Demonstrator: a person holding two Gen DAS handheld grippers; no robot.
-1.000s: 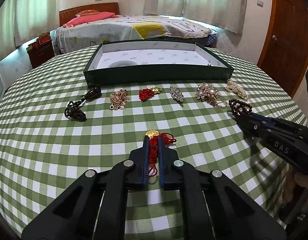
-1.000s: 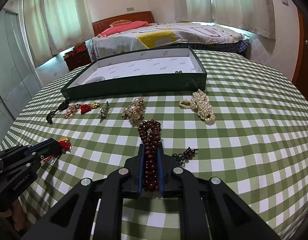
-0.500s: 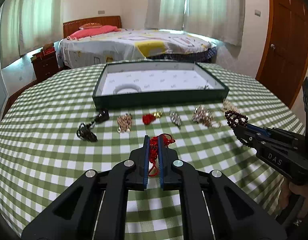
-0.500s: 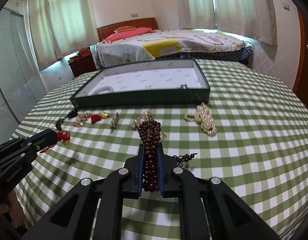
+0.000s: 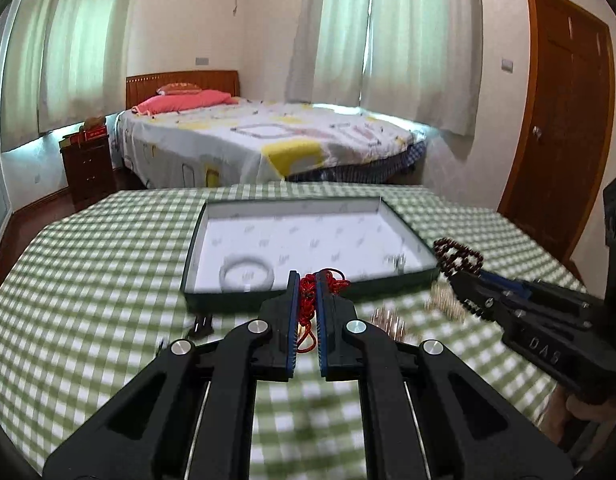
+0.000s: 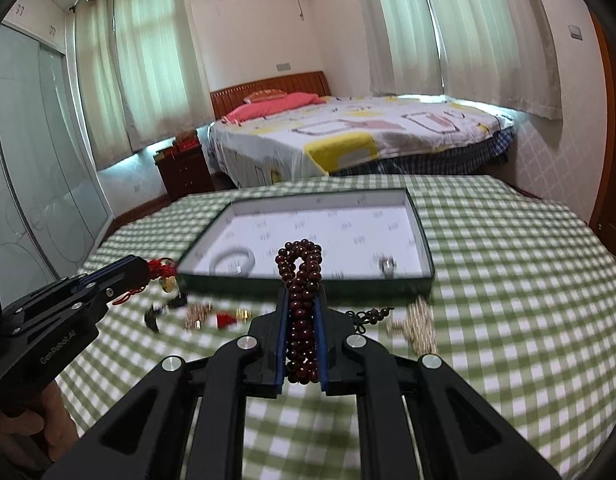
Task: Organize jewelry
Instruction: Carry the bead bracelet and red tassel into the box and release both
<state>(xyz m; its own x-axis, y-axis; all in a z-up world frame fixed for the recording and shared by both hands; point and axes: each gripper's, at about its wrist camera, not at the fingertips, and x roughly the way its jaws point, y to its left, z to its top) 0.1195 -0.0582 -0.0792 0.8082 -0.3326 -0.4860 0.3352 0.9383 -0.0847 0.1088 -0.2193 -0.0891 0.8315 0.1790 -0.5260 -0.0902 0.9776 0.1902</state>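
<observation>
Both wrist views face the shared tray (image 5: 308, 302) closely.

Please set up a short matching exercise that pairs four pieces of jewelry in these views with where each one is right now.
Things:
1. red cord charm
2. dark red bead bracelet
3. white bangle
4. pearl cluster

Places:
A. lying inside the green tray
B. clamped in the right hand-held gripper
C. lying on the checked tablecloth
D. clamped in the left hand-held gripper

Pairs: 1-D, 2-B, 3-A, 4-C
</observation>
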